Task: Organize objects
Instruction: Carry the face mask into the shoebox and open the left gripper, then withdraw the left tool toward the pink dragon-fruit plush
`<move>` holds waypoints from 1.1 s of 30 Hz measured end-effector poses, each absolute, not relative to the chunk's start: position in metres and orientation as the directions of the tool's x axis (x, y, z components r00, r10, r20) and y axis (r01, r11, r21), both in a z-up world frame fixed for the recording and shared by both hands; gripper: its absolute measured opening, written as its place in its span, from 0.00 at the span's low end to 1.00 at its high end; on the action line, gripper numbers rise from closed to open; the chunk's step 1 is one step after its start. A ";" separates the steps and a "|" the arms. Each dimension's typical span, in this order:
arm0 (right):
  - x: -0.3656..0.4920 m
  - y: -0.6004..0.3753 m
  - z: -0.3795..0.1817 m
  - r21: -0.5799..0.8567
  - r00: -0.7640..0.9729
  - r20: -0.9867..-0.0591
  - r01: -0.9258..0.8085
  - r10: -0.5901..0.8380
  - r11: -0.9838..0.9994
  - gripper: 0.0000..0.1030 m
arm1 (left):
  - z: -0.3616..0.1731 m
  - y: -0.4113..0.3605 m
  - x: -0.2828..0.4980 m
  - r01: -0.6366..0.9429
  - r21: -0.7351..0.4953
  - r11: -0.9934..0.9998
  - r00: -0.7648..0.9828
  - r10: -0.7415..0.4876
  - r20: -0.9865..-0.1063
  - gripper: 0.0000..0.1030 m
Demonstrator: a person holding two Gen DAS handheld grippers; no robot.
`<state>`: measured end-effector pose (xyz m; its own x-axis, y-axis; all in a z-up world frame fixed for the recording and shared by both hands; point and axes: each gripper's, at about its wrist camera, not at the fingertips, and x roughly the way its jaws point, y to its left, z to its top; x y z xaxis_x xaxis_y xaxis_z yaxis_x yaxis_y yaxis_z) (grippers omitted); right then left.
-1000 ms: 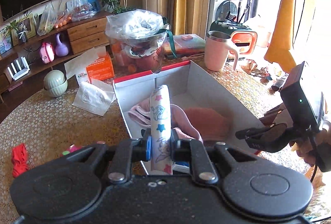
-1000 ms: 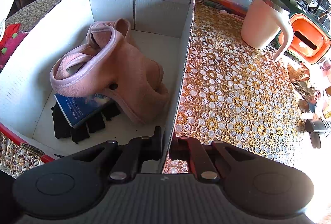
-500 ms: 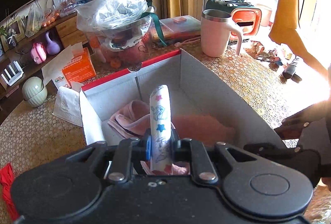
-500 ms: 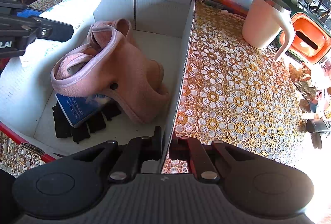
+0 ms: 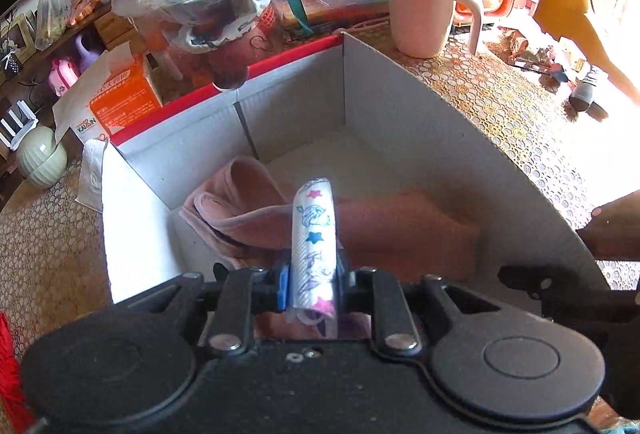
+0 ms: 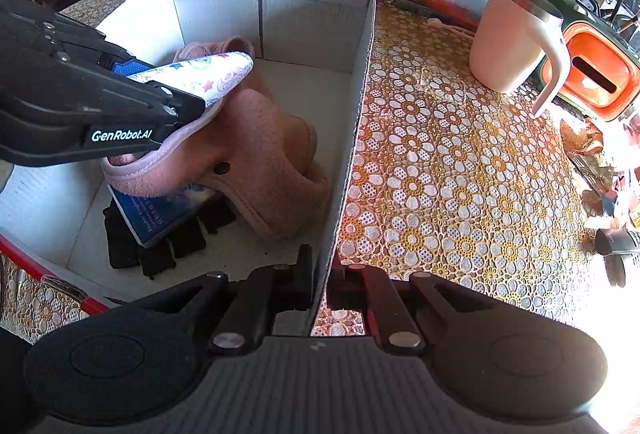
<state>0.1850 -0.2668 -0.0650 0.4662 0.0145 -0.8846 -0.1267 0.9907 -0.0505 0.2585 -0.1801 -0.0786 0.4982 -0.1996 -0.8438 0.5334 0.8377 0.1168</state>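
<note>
The left gripper (image 5: 313, 284) has come in over the open cardboard box (image 5: 460, 121) – a second ago it was short of the near wall, and now its tips hang above the pink fleece garment (image 6: 256, 153) inside. Its jaws have just been opening a little, though the rolled printed cloth (image 5: 314, 234) sits between them and looks lightly pinched. My reading is that the drop into the box is starting, so this 1 item is nearly put away.

The roll is white with cartoon figures and blue and pink stars, soft, wound into a slim tube whose free end pokes out past the fingertips, just above the garment's collar. In the right wrist view it lies tilted, almost touching the fleece.

The right gripper (image 6: 320, 274) is clamped tight on the box's side wall, one jaw inside and one outside, and has not shifted – it seems to be steadying the box. Under the garment lie a blue booklet (image 6: 160, 213) and something black.
</note>
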 end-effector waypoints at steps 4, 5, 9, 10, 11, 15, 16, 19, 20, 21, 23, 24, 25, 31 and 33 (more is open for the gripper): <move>0.185 -0.267 -0.065 -0.049 0.465 -0.885 -0.124 0.015 0.991 0.06 | -0.086 -0.178 0.260 0.533 0.100 0.840 0.471 -0.197 -0.860 0.21; 0.185 -0.266 -0.065 -0.049 0.465 -0.885 -0.124 0.014 0.991 0.06 | -0.087 -0.177 0.261 0.531 0.096 0.842 0.468 -0.197 -0.862 0.22; 0.186 -0.266 -0.066 -0.050 0.465 -0.885 -0.124 0.014 0.991 0.06 | -0.085 -0.174 0.260 0.524 0.075 0.849 0.463 -0.210 -0.861 0.23; 0.186 -0.266 -0.066 -0.050 0.465 -0.885 -0.123 0.014 0.991 0.06 | -0.084 -0.172 0.259 0.522 0.069 0.850 0.465 -0.215 -0.859 0.27; 0.186 -0.266 -0.066 -0.050 0.465 -0.885 -0.123 0.013 0.991 0.06 | -0.082 -0.170 0.259 0.518 0.064 0.853 0.466 -0.219 -0.857 0.32; 0.186 -0.265 -0.066 -0.055 0.465 -0.885 -0.123 0.009 0.991 0.06 | -0.078 -0.162 0.255 0.507 0.041 0.861 0.476 -0.239 -0.846 0.44; 0.186 -0.265 -0.066 -0.055 0.465 -0.885 -0.123 0.009 0.991 0.06 | -0.076 -0.160 0.254 0.505 0.038 0.862 0.479 -0.243 -0.844 0.47; 0.186 -0.265 -0.066 -0.054 0.465 -0.885 -0.121 0.009 0.991 0.06 | -0.072 -0.154 0.250 0.494 0.033 0.869 0.494 -0.249 -0.833 0.52; 0.186 -0.265 -0.066 -0.053 0.464 -0.886 -0.121 0.009 0.991 0.06 | -0.069 -0.152 0.249 0.495 0.031 0.869 0.498 -0.254 -0.829 0.55; 0.186 -0.265 -0.065 -0.054 0.463 -0.886 -0.121 0.009 0.991 0.06 | -0.067 -0.150 0.247 0.495 0.032 0.868 0.503 -0.257 -0.825 0.56; 0.186 -0.265 -0.065 -0.054 0.462 -0.887 -0.121 0.009 0.991 0.06 | -0.060 -0.146 0.243 0.494 0.036 0.869 0.520 -0.262 -0.813 0.60; 0.186 -0.265 -0.065 -0.053 0.461 -0.887 -0.120 0.009 0.991 0.06 | -0.056 -0.144 0.242 0.496 0.033 0.868 0.525 -0.269 -0.807 0.61; 0.186 -0.264 -0.065 -0.054 0.461 -0.887 -0.120 0.008 0.991 0.06 | -0.053 -0.141 0.239 0.496 0.028 0.868 0.529 -0.277 -0.802 0.62; 0.184 -0.265 -0.065 -0.056 0.459 -0.888 -0.117 0.004 0.992 0.06 | -0.033 -0.124 0.226 0.492 0.000 0.871 0.548 -0.309 -0.777 0.66; 0.184 -0.266 -0.065 -0.054 0.458 -0.889 -0.115 0.005 0.992 0.06 | -0.025 -0.116 0.220 0.492 -0.004 0.871 0.556 -0.318 -0.768 0.67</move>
